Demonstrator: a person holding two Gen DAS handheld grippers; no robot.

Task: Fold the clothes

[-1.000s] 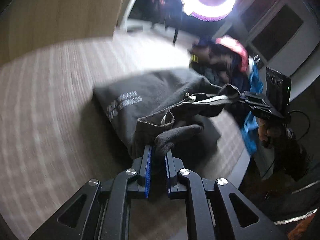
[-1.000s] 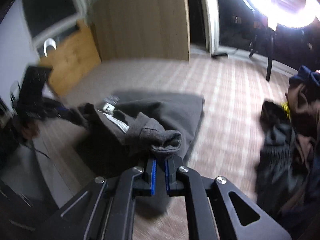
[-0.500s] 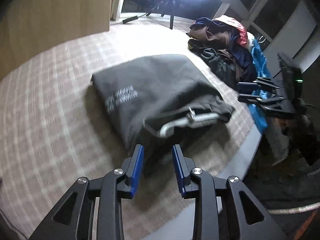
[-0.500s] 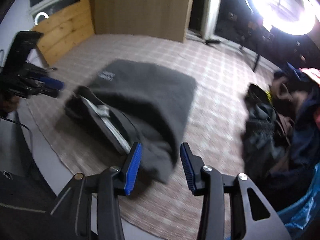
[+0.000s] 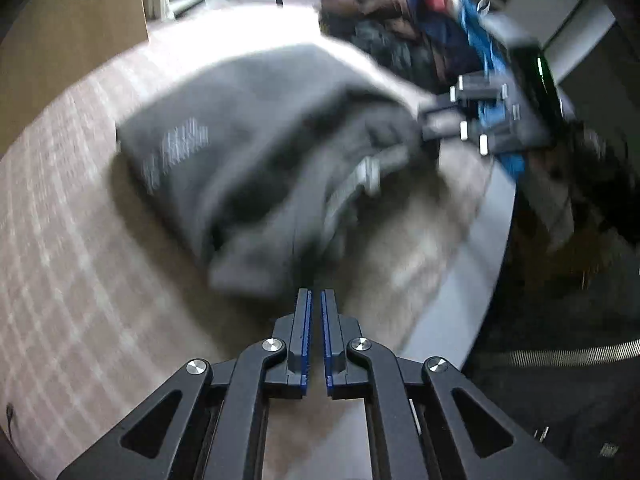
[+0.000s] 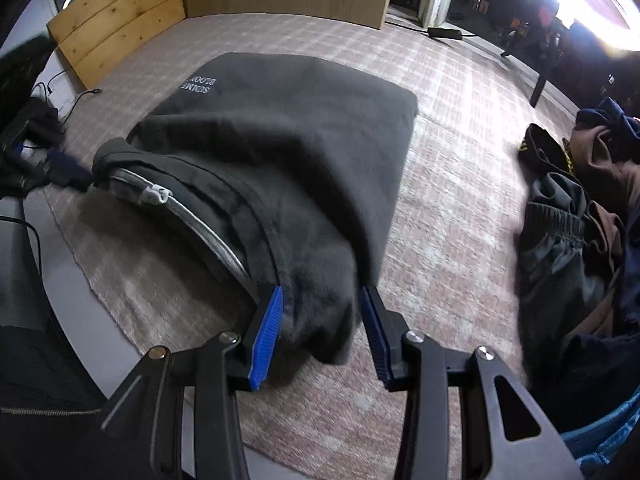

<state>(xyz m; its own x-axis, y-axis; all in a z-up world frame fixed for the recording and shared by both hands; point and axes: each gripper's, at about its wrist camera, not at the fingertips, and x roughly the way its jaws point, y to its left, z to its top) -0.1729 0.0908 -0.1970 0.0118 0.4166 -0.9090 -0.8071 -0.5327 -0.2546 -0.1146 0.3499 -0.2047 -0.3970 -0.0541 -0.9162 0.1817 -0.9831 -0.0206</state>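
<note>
A dark grey garment [image 5: 260, 128] with white lettering lies folded on the checked cover [image 5: 60, 240], its zip edge facing the near side. In the left wrist view my left gripper [image 5: 314, 296] is shut to a narrow slit at the garment's near corner, where the blurred fabric runs down between the tips. The right wrist view shows the same garment [image 6: 300, 128] with my right gripper [image 6: 322, 300] open, its blue pads straddling the near corner without pinching it. The left gripper [image 6: 68, 168] appears far left at the bunched opposite corner.
A heap of mixed clothes [image 6: 580, 200] lies to the right on the cover [image 6: 460, 160]. Its grey front edge [image 5: 480, 260] runs close to both grippers. A wooden board [image 6: 116, 36] leans at the back left, and a cable [image 6: 76, 96] trails below it.
Both grippers let go of the garment half a second ago. The left has since closed at the near corner, and the right has moved in, still open, around the other corner.
</note>
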